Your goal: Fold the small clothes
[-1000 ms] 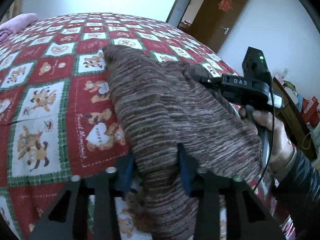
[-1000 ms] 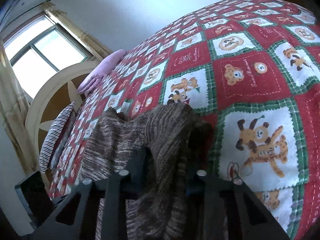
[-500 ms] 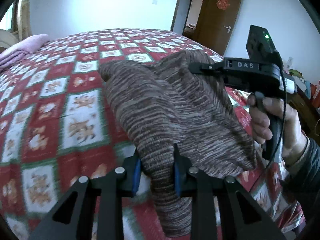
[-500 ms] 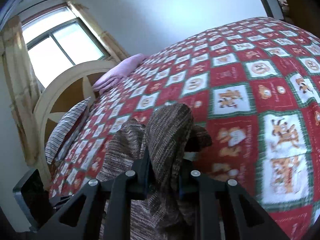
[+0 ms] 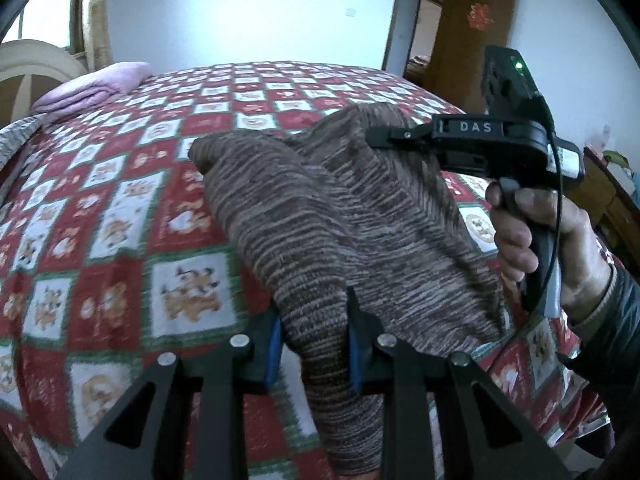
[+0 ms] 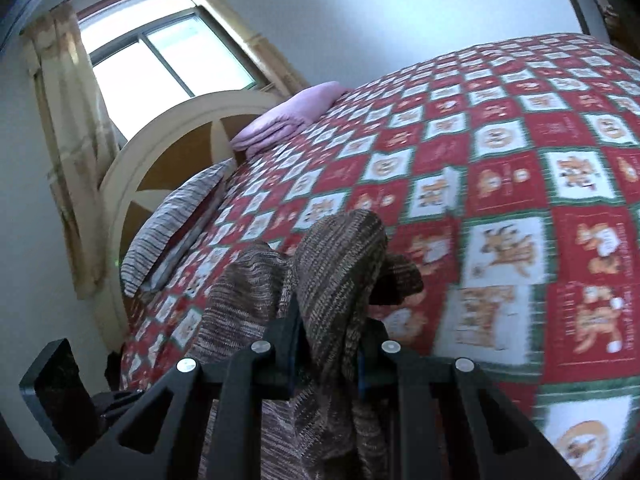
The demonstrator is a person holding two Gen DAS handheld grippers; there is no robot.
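Both grippers pinch the sweater (image 5: 320, 216): left gripper (image 5: 314, 344) clamps one bunched edge, right gripper (image 6: 326, 344) another, w/ cloth hanging below each. Sweater is held up over the bed (image 5: 120, 208), its far end drooping toward the quilt; whether it touches, can't tell. Long axis runs away from the left gripper toward the headboard side. Left view shows the right gripper side-on w/ the hand (image 5: 536, 236) on its handle; right view shows only window (image 6: 160, 56) and pillow (image 6: 172, 220).

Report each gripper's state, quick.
Left gripper: shut on the brown knit.
Right gripper: shut on the same knit.
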